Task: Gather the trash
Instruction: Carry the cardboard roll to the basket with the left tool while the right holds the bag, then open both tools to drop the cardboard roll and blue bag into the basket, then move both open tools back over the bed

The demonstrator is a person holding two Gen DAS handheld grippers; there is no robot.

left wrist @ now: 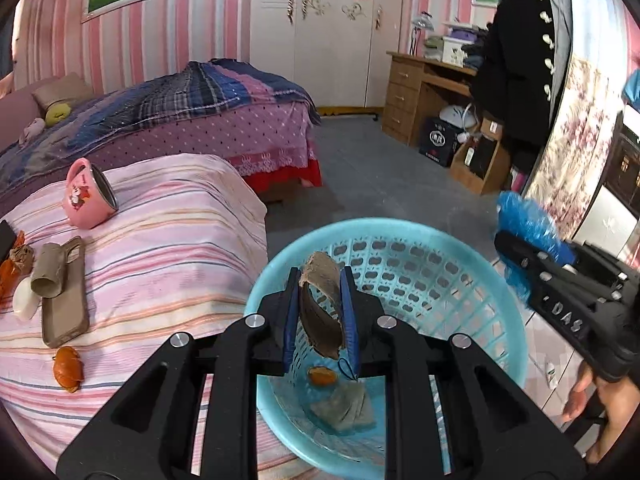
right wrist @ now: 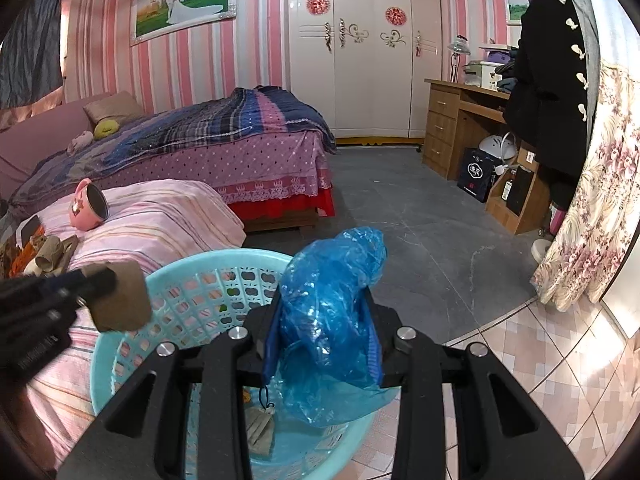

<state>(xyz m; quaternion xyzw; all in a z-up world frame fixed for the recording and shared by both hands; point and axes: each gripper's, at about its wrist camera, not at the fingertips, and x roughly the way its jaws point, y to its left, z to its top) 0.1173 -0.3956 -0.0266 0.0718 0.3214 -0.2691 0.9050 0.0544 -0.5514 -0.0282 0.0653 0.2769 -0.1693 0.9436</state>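
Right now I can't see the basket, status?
Left gripper shut on cardboard tube, over basket. Right gripper shut on blue plastic bag. Nothing blocking.

The left gripper (left wrist: 322, 312) and right gripper (right wrist: 322, 336) are black plastic frames with silver round screws, blue ribbed fingers (left wrist: 291, 328), and white letters on the side.

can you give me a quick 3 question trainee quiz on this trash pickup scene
1. What does the left gripper hold?
2. True or false: the pink mug stands upright.
3. Where is the right gripper's blue plastic bag: A) over the basket's rim, B) on the bed, C) on the floor?

Key:
1. A flattened cardboard tube, above the basket.
2. False; it lies on its side on the striped cloth.
3. A
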